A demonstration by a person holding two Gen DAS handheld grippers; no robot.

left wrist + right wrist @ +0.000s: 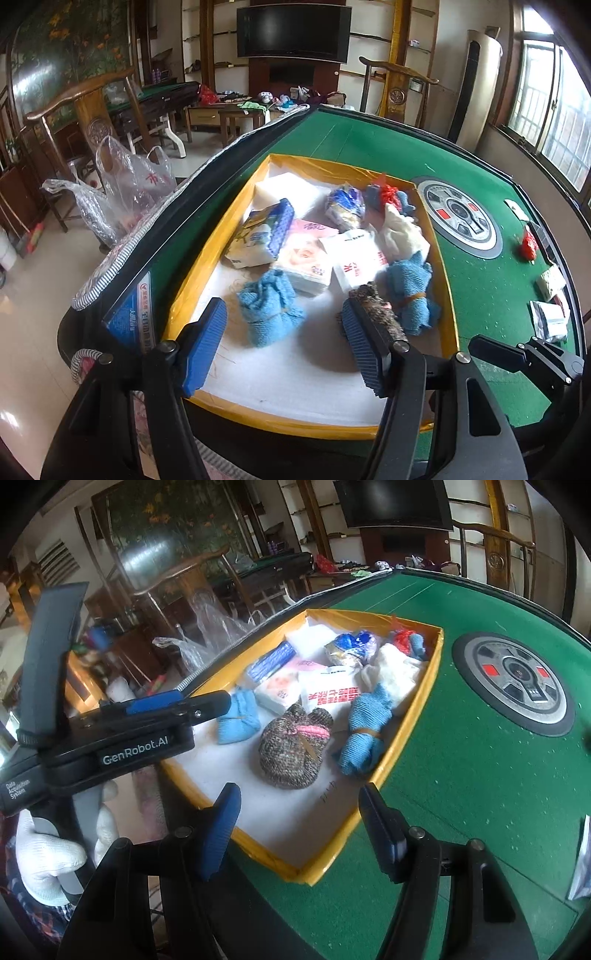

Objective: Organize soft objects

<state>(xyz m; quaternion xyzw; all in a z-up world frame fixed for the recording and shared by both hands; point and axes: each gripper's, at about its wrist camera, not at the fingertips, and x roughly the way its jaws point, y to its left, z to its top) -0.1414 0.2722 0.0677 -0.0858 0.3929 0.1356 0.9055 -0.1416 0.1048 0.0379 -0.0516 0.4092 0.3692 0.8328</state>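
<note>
Soft bundles fill the yellow-rimmed tray [406, 738] on the green table [461, 775]: a brown knit pouch [293, 747] between two blue cloths [236, 720] [364, 734], tissue packs [328, 696] behind. Left gripper [284, 343] and right gripper [299, 827] hover above the tray's near end, jaws spread, empty.

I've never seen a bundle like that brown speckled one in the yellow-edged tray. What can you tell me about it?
The brown speckled bundle looks like a knitted cloth of mixed brown and grey yarn, bunched into a rounded lump. A pink band crosses its top and a thin tan strip runs over its front. It lies on the white floor of the tray, near the middle, between two blue cloth rolls. Nothing grips it; both claws are clear of it.
</note>
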